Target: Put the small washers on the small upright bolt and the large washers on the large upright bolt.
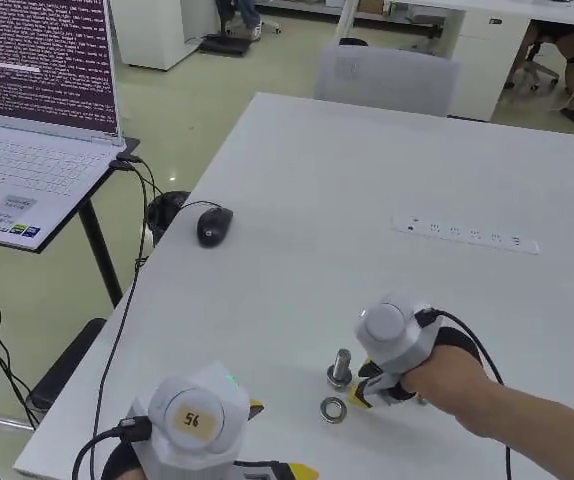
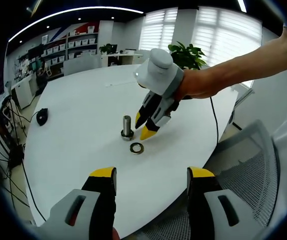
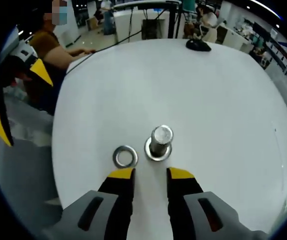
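Observation:
One upright steel bolt (image 1: 339, 367) stands near the front of the white table (image 1: 367, 200), with a metal ring at its foot (image 3: 157, 150); I cannot tell whether that is a washer or the bolt's head. A loose washer (image 1: 333, 409) lies flat beside it. My right gripper (image 1: 364, 392) hovers just right of both, its jaws slightly open and empty; in its own view the bolt (image 3: 161, 139) and washer (image 3: 125, 156) lie just ahead of the right gripper (image 3: 151, 175). My left gripper (image 2: 152, 175) is wide open and empty at the table's front edge, facing the bolt (image 2: 127, 126) and washer (image 2: 136, 148).
A black mouse (image 1: 214, 225) with its cable lies at the table's left side. A white power strip (image 1: 472, 236) lies at the far right. A laptop (image 1: 27, 130) stands on a side stand to the left, and a grey chair (image 1: 387, 78) is behind the table.

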Available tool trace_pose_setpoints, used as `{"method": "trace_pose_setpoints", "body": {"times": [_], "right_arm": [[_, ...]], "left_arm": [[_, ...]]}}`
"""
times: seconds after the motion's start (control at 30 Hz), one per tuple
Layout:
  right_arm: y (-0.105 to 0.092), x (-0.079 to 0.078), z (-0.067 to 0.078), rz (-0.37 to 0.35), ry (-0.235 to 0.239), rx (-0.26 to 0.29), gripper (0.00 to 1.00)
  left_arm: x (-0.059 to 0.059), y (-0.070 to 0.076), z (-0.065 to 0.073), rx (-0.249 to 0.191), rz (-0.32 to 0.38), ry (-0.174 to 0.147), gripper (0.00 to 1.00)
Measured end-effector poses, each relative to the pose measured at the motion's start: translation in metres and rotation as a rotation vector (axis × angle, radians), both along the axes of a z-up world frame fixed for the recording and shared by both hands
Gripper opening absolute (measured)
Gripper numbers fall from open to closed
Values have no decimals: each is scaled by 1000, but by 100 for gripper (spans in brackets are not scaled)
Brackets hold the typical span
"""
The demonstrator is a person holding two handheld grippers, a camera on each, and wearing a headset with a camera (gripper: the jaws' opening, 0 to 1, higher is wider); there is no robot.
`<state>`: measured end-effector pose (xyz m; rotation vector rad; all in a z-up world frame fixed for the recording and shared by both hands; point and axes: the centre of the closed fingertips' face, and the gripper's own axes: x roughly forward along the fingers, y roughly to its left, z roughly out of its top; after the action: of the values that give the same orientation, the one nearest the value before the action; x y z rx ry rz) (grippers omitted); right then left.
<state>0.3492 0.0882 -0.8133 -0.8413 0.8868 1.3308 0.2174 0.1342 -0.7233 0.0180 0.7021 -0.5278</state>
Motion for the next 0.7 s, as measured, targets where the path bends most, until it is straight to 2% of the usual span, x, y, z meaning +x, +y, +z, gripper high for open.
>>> {"method": "trace_pose_setpoints", "body": {"times": [0.33, 0.4, 0.47, 0.7], "right_arm": [[-15, -19, -12, -21, 28, -20, 25], [-11, -22, -11, -35, 43, 6, 25], [-9, -24, -11, -28, 46, 9, 26], [6, -33, -10, 26, 29, 33, 26]], "left_arm": [[-4, -4, 0, -4, -5, 0, 56], [-4, -4, -1, -2, -8, 1, 56], [-4, -3, -1, -2, -8, 2, 56], [-3, -3, -1, -2, -6, -1, 56]]}}
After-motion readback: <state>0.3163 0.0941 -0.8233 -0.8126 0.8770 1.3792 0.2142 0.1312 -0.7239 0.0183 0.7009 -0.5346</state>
